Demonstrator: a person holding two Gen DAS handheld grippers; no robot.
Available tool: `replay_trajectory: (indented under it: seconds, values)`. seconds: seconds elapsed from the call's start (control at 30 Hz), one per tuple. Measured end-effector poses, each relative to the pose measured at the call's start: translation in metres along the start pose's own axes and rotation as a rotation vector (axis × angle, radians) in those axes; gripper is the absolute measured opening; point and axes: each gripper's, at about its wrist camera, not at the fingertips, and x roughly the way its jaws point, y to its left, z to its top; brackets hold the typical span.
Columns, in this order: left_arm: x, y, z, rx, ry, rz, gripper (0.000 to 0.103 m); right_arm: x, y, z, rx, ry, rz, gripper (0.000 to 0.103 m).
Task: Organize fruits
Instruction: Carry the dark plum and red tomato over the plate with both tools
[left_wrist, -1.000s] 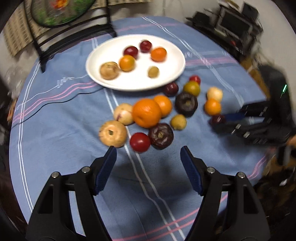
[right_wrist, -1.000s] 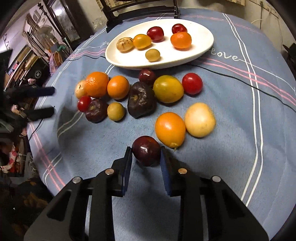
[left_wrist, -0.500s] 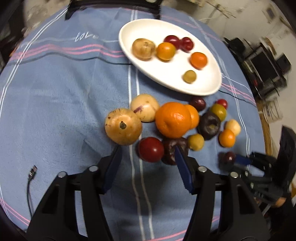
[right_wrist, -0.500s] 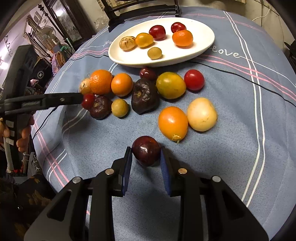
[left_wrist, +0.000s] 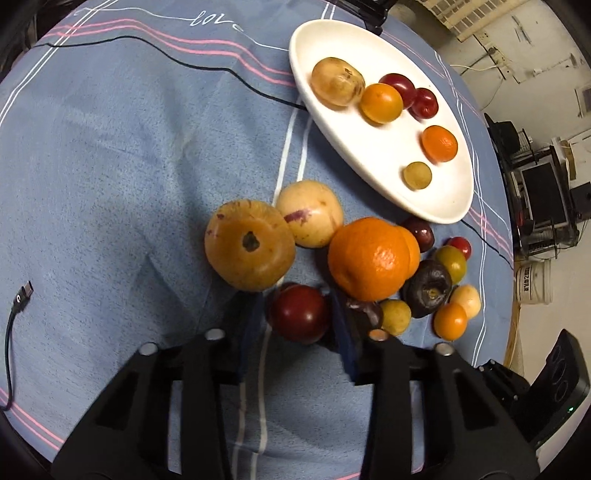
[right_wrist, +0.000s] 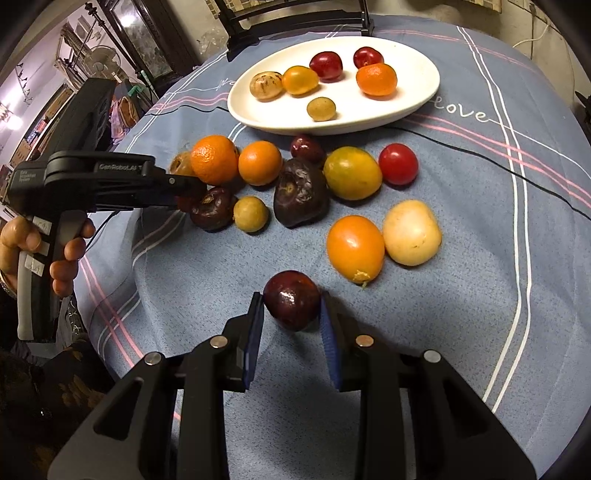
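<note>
A glossy dark-red round plum (left_wrist: 300, 314) sits on the blue cloth, touching a tan flattened fruit (left_wrist: 249, 250) and beside a large dimpled orange (left_wrist: 373, 258); another dark-red plum (right_wrist: 291, 304) lies apart from the cluster; an oval white plate (right_wrist: 417, 99) holds six small fruits.

You get dim, warm indoor light from above, and glare spots sit on the orange (left_wrist: 373, 258) and on the plum (right_wrist: 291, 304). Soft shadows pool under the fruit and below the grippers. The plate (left_wrist: 354, 155) glows brightest — almost washed out in the right wrist view. Both pictures bulge like a fisheye, with black corners and bent table edges. The red fruit (left_wrist: 299, 314) and the blue pads (left_wrist: 251, 332) look slightly soft — the middle stays sharp.
</note>
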Motion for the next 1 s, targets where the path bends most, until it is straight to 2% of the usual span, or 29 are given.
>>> replay_trajectory:
  seconds: [0.3,0.57,0.7,0.83,1.0]
  values:
    - [-0.019,0.003,-0.018,0.079,-0.016,0.044,0.03,-0.008,-0.001,0.005,-0.007,-0.028,0.005,0.03]
    - [-0.058,-0.022,-0.017,0.232,-0.132,0.103,0.03,-0.011,0.003,0.01,-0.017,-0.046,0.005,0.03]
    - [-0.072,-0.041,-0.016,0.302,-0.175,0.093,0.03,-0.017,0.004,0.014,-0.014,-0.064,0.009,0.03]
    - [-0.082,-0.06,-0.004,0.362,-0.211,0.091,0.03,-0.03,0.004,0.027,-0.017,-0.106,0.009,0.03]
    - [-0.099,-0.093,0.029,0.421,-0.288,0.06,0.03,-0.063,0.002,0.068,-0.04,-0.227,-0.011,0.03]
